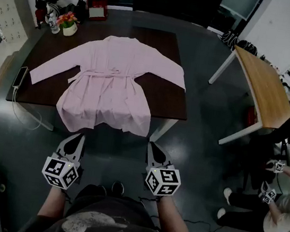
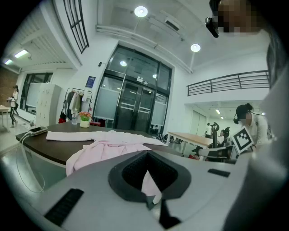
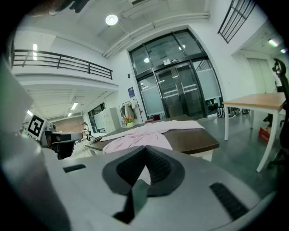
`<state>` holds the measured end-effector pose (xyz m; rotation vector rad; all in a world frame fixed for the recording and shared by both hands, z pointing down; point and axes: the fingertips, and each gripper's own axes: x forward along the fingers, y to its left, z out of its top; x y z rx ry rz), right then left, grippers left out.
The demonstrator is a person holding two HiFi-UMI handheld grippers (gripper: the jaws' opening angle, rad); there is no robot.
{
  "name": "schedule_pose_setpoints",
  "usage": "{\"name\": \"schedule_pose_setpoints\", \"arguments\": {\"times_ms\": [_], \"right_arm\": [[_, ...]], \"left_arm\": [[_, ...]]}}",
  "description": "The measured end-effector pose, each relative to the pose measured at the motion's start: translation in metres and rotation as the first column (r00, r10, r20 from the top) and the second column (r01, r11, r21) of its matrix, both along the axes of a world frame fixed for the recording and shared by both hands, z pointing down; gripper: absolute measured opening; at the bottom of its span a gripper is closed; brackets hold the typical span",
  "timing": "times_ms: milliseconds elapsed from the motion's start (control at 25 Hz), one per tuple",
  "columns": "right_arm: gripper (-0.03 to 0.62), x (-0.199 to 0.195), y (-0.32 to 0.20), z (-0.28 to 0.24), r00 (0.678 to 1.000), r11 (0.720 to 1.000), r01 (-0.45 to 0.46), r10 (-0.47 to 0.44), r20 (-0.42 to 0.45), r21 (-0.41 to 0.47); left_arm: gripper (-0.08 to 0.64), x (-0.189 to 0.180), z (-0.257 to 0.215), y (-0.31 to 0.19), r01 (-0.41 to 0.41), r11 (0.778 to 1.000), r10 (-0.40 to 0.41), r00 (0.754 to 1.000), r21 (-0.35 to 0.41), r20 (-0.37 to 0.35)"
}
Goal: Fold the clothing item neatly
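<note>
While nothing is gripped, the scene reads plainly from the left: a phone (image 1: 20, 76) lies at the left edge of the dark bench (image 1: 163, 102), its cable drooping over the side. A pot of flowers (image 1: 68, 23) stands at the far left corner beside a bottle (image 1: 53, 23). Across the middle of the bench the pink robe (image 1: 109, 81) lies flat, collar at the far side, both sleeves stretched outward, belt across the waist — its hem hangs over the near edge. Short of that edge, above the grey floor, the left claw (image 1: 76, 139) has its jaws pressed together with nothing between them, aimed at the hem and apart from the cloth. The right claw (image 1: 153, 149) beside it is likewise closed and empty — level with its partner, not touching the robe. Further right stands a light wooden table (image 1: 266, 92), and a seated person (image 1: 281, 210) shows at the right edge.
</note>
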<state>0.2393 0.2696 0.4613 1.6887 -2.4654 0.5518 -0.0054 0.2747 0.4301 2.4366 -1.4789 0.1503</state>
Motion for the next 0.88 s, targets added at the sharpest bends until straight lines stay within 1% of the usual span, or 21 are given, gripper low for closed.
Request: {"name": "schedule_pose_setpoints", "arguments": {"times_ms": [120,280,440,680,880], "right_arm": [[-0.008,0.004,0.0,-0.004,1.0,1.0,0.001,-0.001,-0.004,0.014],[-0.008,0.008,0.006,-0.004,1.0,1.0,-0.001,0.002,-0.006,0.018],[-0.008,0.007,0.011,-0.002,1.0,1.0,0.005,-0.005,-0.008,0.013],[-0.008,0.006,0.015,-0.002,1.0,1.0,0.008,-0.008,-0.007,0.02],[-0.008,-0.002,0.017,-0.012,1.0,0.996,0.021,-0.022,0.003,0.092]], "left_arm": [[0.009,0.005,-0.004,0.0,-0.014,1.0,0.014,1.0,0.018,0.016],[0.009,0.013,-0.01,0.001,-0.024,0.999,0.024,1.0,0.027,-0.011],[0.009,0.02,-0.013,0.004,-0.045,0.998,0.045,0.999,0.035,-0.003],[0.009,0.022,-0.016,0.005,-0.039,0.999,0.039,0.999,0.034,-0.014],[0.009,0.021,-0.016,0.004,-0.044,0.999,0.045,0.999,0.031,-0.022]]}}
